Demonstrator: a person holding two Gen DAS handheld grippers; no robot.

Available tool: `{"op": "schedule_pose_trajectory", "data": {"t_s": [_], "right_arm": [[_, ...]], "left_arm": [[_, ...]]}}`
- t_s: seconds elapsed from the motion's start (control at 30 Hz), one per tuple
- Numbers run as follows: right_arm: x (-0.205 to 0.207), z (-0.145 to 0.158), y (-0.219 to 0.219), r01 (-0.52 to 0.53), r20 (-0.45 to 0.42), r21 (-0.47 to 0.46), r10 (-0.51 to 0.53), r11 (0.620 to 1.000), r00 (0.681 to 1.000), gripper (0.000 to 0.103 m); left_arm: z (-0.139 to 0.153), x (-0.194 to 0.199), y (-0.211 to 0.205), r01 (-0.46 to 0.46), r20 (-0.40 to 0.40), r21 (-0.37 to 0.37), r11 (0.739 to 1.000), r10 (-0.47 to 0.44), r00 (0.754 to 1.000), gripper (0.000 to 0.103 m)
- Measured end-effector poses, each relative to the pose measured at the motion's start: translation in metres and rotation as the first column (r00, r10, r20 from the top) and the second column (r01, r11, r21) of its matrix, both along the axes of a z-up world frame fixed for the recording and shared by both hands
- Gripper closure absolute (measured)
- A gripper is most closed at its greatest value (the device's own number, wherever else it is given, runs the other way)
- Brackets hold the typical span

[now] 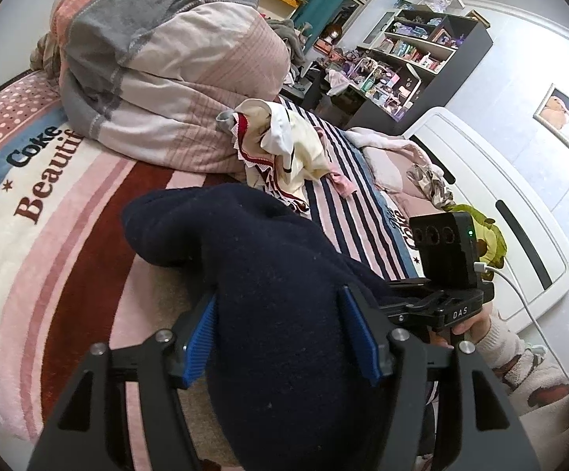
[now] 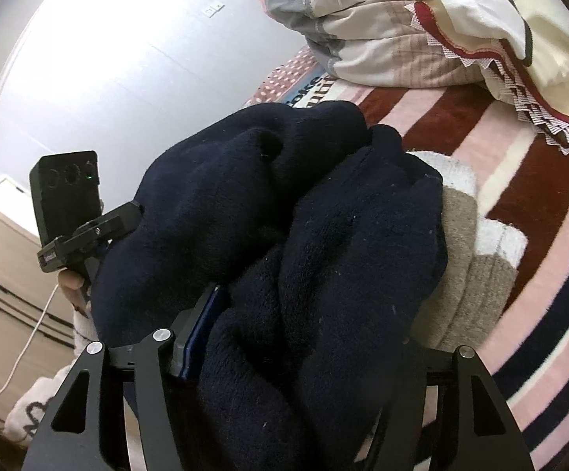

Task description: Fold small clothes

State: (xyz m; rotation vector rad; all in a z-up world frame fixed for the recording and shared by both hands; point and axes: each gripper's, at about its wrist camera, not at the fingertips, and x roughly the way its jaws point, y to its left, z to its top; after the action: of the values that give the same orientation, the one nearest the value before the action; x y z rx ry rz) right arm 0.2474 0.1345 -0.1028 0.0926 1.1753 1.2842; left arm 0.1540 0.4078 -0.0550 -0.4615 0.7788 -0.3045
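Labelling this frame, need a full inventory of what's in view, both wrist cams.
dark navy fleece garment: one, navy, bunched between both grippers' jaws
grey-and-white folded cloth: one, under the navy garment
cream garment with red lace trim: one, against the quilt
pink-and-grey patchwork quilt: one, heaped at the bed's far side
striped pink, red and white blanket: one, covers the bed
black shelf unit: one, by the wall
framed picture: one, on the wall
left gripper: black, blue pads, jaws around navy garment
right gripper: black, likewise

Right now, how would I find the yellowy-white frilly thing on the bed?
Start at the big rolled-up quilt on the striped blanket. The cream garment is slumped against the quilt's end. Only it has red-and-white zigzag lace trim; the navy fleece nearby is plain.
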Motion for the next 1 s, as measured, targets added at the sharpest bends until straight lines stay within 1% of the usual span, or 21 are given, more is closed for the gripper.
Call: {"op": "schedule_pose_trajectory", "data": {"t_s": [0.07,0.13,0.3,0.43,0.57,0.7,0.83,0.9,1.0], "right_arm": [[0.001,-0.001,-0.002,0.026,0.011,-0.028,-0.025,0.999,1.000,0.033],[0.000,0.002,-0.006,0.047,0.033,-0.051,-0.045,0.998,0.998,0.030],[-0.002,0.008,-0.021,0.065,0.049,-0.072,-0.061,0.995,0.997,0.030],[-0.004,0.013,-0.031,0.080,0.073,-0.086,-0.073,0.993,0.995,0.029],[-0.008,0.017,-0.040,0.096,0.087,-0.093,-0.088,0.991,0.992,0.029],[-0.013,0.023,-0.048,0.111,0.101,-0.084,-0.102,0.990,0.990,0.029],[-0.019,0.031,-0.056,0.125,0.125,-0.078,-0.115,0.989,0.986,0.029],[-0.022,0.036,-0.061,0.133,0.142,-0.074,-0.122,0.988,0.982,0.029],[-0.028,0.044,-0.069,0.148,0.155,-0.060,-0.137,0.987,0.978,0.028]], "left_arm": [[0.001,-0.001,-0.002,-0.006,0.000,0.013,1.000,0.006,1.000,0.045],[0.004,-0.002,-0.004,-0.008,0.002,0.024,1.000,0.008,1.000,0.044],[0.008,-0.004,-0.003,-0.028,0.005,0.042,0.999,0.028,1.000,0.040],[0.014,-0.009,-0.001,-0.046,0.013,0.056,0.997,0.046,0.999,0.039],[0.023,-0.017,-0.002,-0.070,0.038,0.070,0.995,0.067,0.997,0.033],[0.033,-0.026,-0.006,-0.089,0.057,0.093,0.992,0.084,0.995,0.033],[0.042,-0.034,-0.011,-0.094,0.076,0.100,0.991,0.086,0.993,0.033],[0.047,-0.038,-0.016,-0.096,0.092,0.113,0.989,0.086,0.992,0.027],[0.057,-0.046,-0.029,-0.102,0.125,0.133,0.986,0.085,0.989,0.026]]}}
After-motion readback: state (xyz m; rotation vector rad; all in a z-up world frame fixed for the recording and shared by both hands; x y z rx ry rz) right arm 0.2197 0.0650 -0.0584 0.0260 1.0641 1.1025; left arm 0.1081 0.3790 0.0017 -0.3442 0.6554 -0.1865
